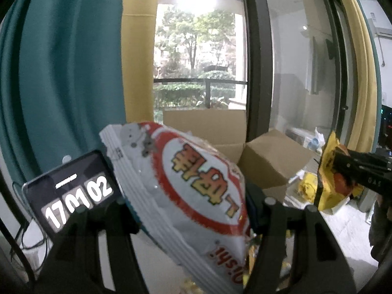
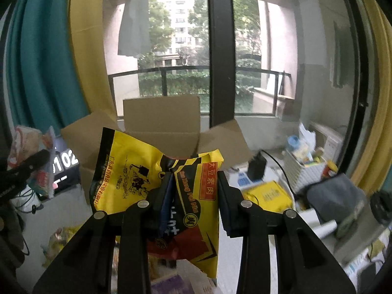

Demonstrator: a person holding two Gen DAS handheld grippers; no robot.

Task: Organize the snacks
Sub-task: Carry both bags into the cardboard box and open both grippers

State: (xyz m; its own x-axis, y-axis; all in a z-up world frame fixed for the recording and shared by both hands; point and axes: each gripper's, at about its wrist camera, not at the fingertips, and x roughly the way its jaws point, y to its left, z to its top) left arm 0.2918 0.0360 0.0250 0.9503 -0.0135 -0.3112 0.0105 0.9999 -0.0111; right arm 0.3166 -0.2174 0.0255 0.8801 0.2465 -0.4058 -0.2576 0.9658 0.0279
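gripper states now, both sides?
Left gripper: shut on the white-and-red snack bag.
Right gripper: shut on the yellow snack packet.

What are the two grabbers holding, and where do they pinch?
The left gripper pinches the white snack bag across its middle. The right gripper pinches the yellow snack bag across its crumpled middle.

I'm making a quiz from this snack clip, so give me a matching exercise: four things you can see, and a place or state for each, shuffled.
Things:
1. white and red snack bag
2. yellow snack bag
3. cardboard box
4. clock display

Places or states:
A. flaps open, in front of the window
B. clamped in the right claw
C. showing white digits
D. clamped in the left claw

Pairs: 1-D, 2-B, 3-A, 4-C
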